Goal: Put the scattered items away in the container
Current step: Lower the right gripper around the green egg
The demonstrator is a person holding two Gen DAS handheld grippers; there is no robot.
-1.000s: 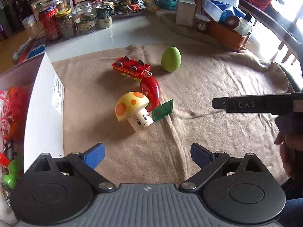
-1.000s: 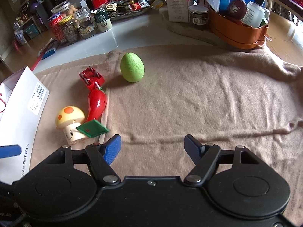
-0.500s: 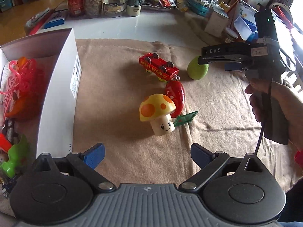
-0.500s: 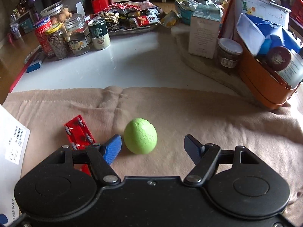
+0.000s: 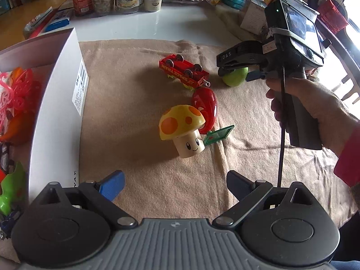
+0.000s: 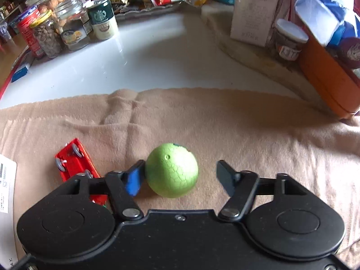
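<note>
Right wrist: green egg (image 6: 172, 171) between closing jaws

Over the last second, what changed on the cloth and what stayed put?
The right claw travelled from near the mushroom toy out to the green egg and has been closing around it; one pad touches, the other has a gap. The left claw is open and empty. Red train, chili and box stayed.
</note>
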